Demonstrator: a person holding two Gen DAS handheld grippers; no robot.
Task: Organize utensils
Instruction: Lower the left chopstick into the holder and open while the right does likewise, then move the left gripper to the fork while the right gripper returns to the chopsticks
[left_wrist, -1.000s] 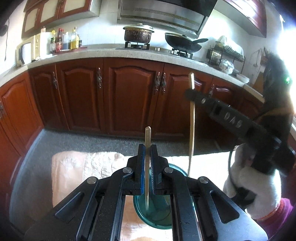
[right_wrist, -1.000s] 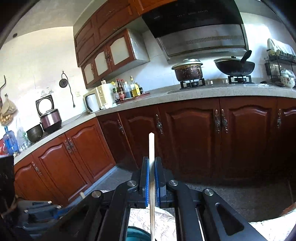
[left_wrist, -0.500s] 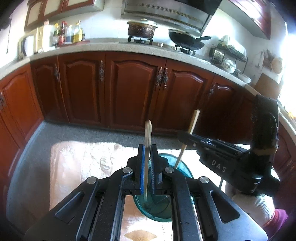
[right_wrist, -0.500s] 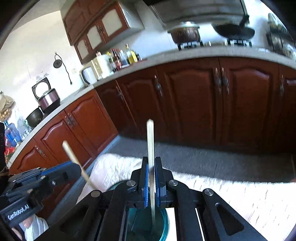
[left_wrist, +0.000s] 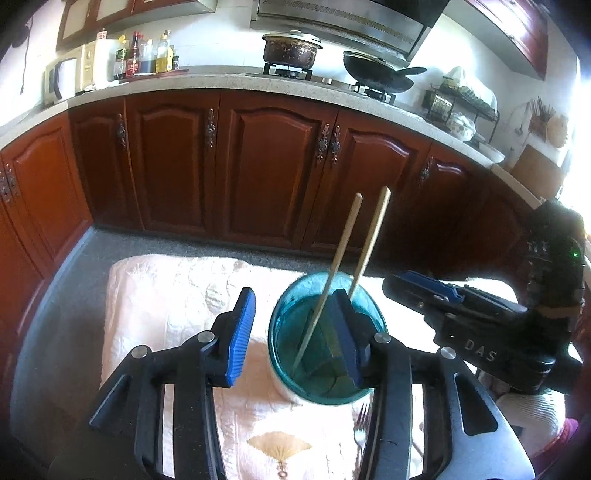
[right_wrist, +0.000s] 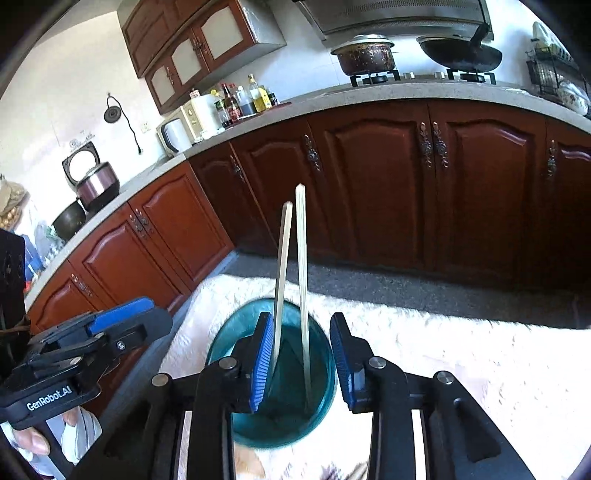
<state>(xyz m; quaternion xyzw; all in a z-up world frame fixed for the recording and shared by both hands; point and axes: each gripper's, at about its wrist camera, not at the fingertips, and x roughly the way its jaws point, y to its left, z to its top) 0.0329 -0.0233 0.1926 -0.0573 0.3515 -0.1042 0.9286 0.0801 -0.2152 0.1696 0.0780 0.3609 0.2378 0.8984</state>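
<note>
Now that both claws have let go, the two chopsticks are standing on their own in the teal cup, so this drop-off looks basically done. Left wrist view first: the left claw (left_wrist: 291, 336) has just been opening and sits fairly wide, pads clear of the first chopstick (left_wrist: 334, 273), which a second ago was pinched upright between them. That stick leans in the teal cup (left_wrist: 288, 384) beside the second chopstick (left_wrist: 373, 232), and a fork (left_wrist: 360, 424) lies on the pale cloth (left_wrist: 166, 295) just beside the cup. Right wrist view: the right claw (right_wrist: 301, 365) has been opening too, narrower, with both sticks in the gap but neither squeezed, as far as I can tell. Guessing the fork is next.
</note>
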